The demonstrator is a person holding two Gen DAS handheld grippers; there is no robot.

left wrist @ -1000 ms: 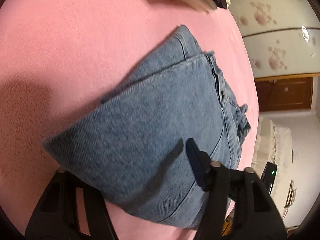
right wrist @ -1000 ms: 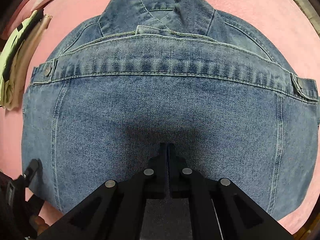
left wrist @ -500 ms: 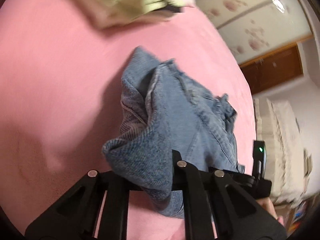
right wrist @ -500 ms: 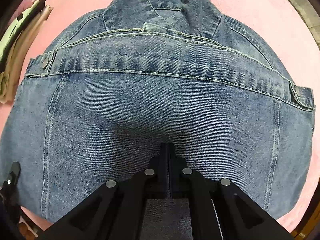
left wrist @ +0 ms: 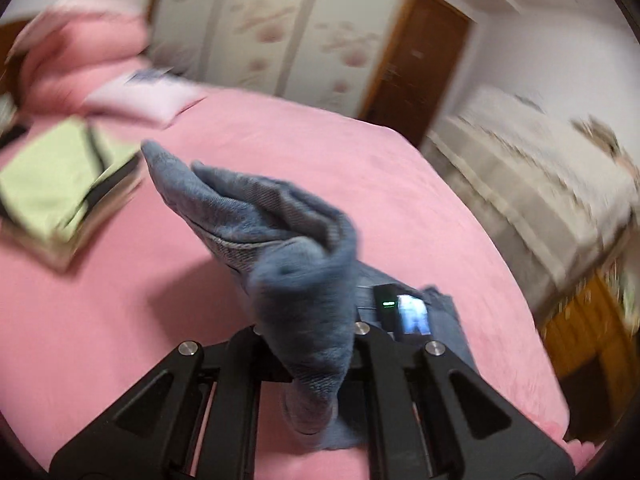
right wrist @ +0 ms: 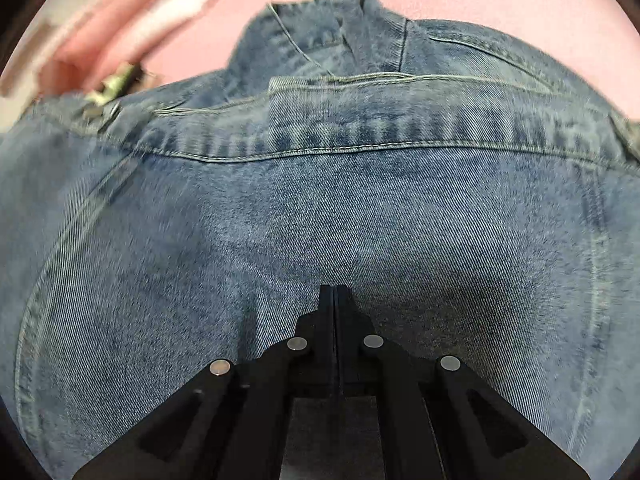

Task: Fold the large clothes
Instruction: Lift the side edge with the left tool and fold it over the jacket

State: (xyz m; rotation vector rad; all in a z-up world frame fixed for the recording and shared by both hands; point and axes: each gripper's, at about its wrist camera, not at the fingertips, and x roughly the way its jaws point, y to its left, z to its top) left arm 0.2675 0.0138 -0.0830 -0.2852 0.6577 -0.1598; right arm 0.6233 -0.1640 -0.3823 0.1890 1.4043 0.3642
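On pink bedsheet (left wrist: 400, 184), folded denim jacket (right wrist: 320, 208) is lifted: edge clamped by left gripper (left wrist: 308, 344), right gripper (right wrist: 334, 300) closed, apparently pinching denim. Next: carried to clothes stack (left wrist: 60, 188), probably.

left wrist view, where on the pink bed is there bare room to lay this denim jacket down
Bare pink bed lies right of the lifted denim jacket, out to the bed's far edge. More lies at near left, below the green folded stack. The far left is crowded: that stack and the pale folded piece. The left claw grips the denim.
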